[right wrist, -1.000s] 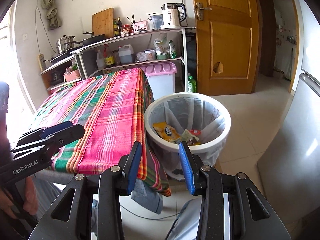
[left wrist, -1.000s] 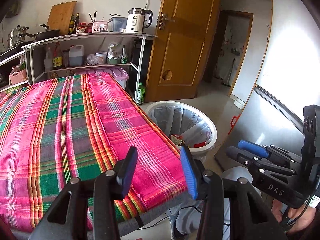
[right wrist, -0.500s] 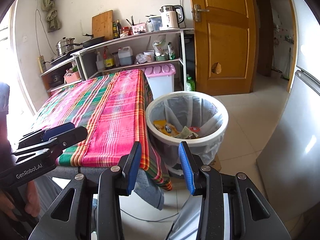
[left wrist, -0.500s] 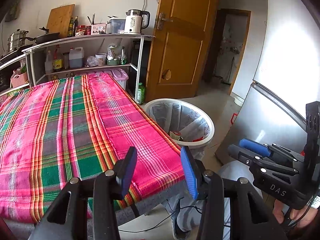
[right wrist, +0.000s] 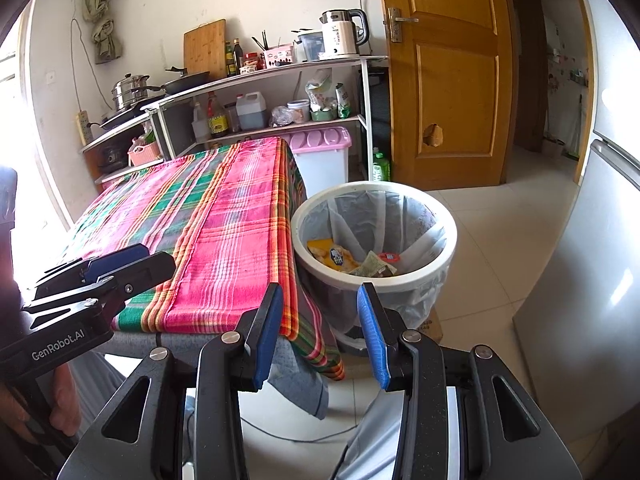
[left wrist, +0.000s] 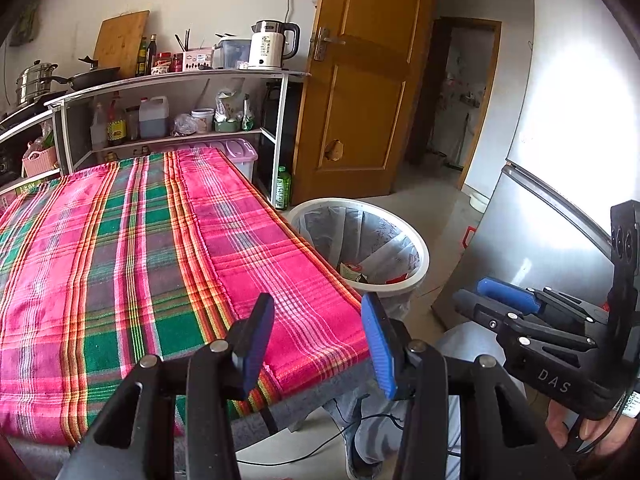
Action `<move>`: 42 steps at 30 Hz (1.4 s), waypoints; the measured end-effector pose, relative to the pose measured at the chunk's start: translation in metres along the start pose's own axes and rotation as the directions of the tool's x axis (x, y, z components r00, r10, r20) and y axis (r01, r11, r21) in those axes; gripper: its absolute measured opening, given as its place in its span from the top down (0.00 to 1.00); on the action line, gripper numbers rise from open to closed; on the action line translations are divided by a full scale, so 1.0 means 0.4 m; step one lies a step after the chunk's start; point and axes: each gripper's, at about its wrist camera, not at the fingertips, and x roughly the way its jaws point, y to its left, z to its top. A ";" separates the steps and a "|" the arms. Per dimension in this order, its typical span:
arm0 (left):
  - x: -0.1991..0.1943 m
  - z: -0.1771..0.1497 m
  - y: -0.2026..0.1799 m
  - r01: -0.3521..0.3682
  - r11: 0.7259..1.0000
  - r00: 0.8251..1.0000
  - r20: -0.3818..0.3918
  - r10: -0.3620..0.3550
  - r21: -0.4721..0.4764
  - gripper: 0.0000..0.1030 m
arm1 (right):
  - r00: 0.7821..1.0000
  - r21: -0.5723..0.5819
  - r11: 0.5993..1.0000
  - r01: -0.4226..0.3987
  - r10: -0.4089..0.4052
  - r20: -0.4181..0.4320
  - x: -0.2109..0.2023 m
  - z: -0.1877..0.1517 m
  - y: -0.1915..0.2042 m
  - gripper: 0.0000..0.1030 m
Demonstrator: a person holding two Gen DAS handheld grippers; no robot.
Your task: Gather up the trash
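A white round trash bin [right wrist: 440, 268] lined with a clear bag stands on the floor at the table's right side; it shows in the left wrist view as well, bin [left wrist: 420, 248]. Inside lie a yellow snack wrapper [right wrist: 332, 254], a crumpled paper [right wrist: 372, 266] and a red-lidded piece [right wrist: 388, 257]. My left gripper [left wrist: 316, 344] hovers open over the near right corner of the plaid tablecloth [left wrist: 120, 248], nothing between its blue pads. My right gripper [right wrist: 320, 336] is open and empty too, held in front of the bin and the table's corner. Each gripper shows side-on in the other's view.
A shelf rack [right wrist: 360, 92] with kettle, bottles, pots and a cutting board stands behind the table. A pink-lidded box [right wrist: 320, 148] sits under it. A wooden door [right wrist: 452, 80] stands behind the bin, a silver fridge [right wrist: 580, 280] to the right. A cable lies on the tiled floor.
Both views have drawn back and up a little, so the table edge and bin sit lower and farther off. Both grippers' jaws keep the same gap.
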 end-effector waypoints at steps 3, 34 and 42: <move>0.000 0.000 0.001 -0.001 1.000 1.000 -0.001 0.001 0.001 0.54 | 1.000 -0.001 1.000 0.000 0.000 -0.002 0.002 0.000 -0.001 0.61; 0.001 0.002 -0.005 0.001 1.000 1.000 -0.004 -0.001 -0.001 0.54 | 1.000 0.001 1.000 -0.001 0.001 -0.010 0.007 -0.001 -0.002 0.61; 0.003 0.001 -0.010 -0.003 1.000 1.000 -0.005 0.003 0.005 0.54 | 1.000 0.003 1.000 0.000 0.000 -0.010 0.009 -0.002 -0.003 0.61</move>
